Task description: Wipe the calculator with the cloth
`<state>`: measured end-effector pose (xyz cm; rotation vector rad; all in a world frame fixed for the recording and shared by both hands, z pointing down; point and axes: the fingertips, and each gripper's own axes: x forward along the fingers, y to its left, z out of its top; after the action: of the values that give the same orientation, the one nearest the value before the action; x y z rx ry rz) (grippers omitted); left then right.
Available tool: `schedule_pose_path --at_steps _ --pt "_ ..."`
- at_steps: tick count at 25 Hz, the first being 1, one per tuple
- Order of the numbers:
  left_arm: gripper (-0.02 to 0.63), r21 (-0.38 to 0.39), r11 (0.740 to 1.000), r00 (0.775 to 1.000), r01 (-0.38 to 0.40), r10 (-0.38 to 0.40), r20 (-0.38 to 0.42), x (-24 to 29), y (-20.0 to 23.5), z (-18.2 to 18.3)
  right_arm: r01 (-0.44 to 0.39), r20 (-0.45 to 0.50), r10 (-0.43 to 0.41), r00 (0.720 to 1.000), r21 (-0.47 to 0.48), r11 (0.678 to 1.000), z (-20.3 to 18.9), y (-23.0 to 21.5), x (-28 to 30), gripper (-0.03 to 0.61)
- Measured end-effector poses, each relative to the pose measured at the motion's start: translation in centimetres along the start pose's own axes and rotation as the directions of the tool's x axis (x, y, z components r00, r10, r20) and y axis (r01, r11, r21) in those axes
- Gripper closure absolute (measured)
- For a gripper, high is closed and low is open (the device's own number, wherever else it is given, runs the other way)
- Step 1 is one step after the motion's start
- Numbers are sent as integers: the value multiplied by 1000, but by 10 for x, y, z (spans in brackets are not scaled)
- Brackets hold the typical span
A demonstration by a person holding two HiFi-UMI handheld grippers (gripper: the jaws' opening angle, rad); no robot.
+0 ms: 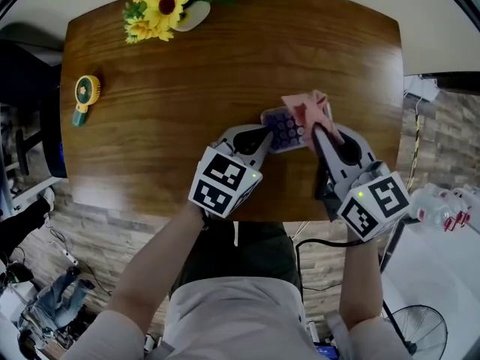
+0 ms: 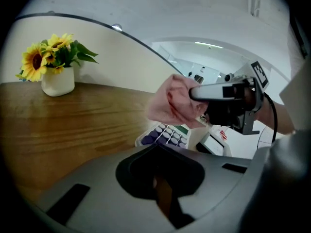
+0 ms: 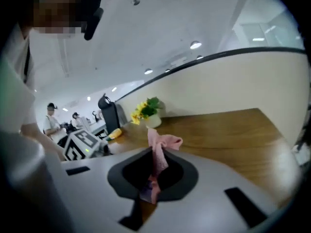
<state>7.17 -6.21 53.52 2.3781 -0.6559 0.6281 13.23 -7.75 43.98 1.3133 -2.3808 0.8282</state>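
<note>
Now wiping: cloth over the calculator, both jaws closed

Seen from the head view, the calculator (image 1: pixel 281 128) lies at the near right of the wooden tabletop (image 1: pixel 187 81), with the pink cloth (image 1: pixel 306 109) bunched over its far end. The left gripper (image 1: pixel 262 137) meets its left end, and the right gripper (image 1: pixel 319 130) is on the cloth. A vase of sunflowers (image 1: pixel 161 6) and a small yellow fan (image 1: pixel 86 96) stand well apart at the far left.

Left gripper view: its jaws look drawn together on the calculator's near end, with only a thin slit between them. The keys run away from the tips, and the cloth hangs just above them.

Right gripper view: the jaws are clamped on a fold of the cloth, which sticks up past the tips.

By my judgement the calculator is light, stiff, slick plastic. It wants holding by 1 short edge, clear of the keys, or it may skate under the stroke. The cloth is soft and limp, so a bunched grip should give a firmer wiping pad.
</note>
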Motion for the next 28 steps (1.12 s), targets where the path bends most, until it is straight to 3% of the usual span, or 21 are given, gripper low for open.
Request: schedule_pose_path --at_steps 3,6,10,13,17,21,24,28 --pt "612 -13 1000 1000 17 -17 -1 1 -2 2 -166 -14 166 986 4 986 5 44 15 561" --pt "612 -10 1000 1000 15 -15 1 0 -1 2 -176 -101 176 979 12 984 -22 52 39 561" --pt "612 3 1000 1000 6 -6 15 1 -1 3 -52 -206 54 977 18 998 -67 17 59 563" --pt "612 16 1000 1000 -2 2 14 1 0 2 40 -240 -65 969 -108 993 -71 -7 54 563" --pt "612 27 1000 1000 -12 11 13 1 0 1 114 -272 -183 945 -253 961 -71 -31 41 562" --pt "612 30 1000 1000 -8 8 11 1 -1 2 224 -270 -344 899 -390 893 -70 -66 18 563" --pt "612 31 999 1000 -7 7 9 1 -1 2 280 -254 -399 881 -400 873 -65 -84 1 563" --pt "612 26 1000 1000 -8 8 0 0 -1 1 388 -246 -529 812 -451 804 -59 -117 -24 563"
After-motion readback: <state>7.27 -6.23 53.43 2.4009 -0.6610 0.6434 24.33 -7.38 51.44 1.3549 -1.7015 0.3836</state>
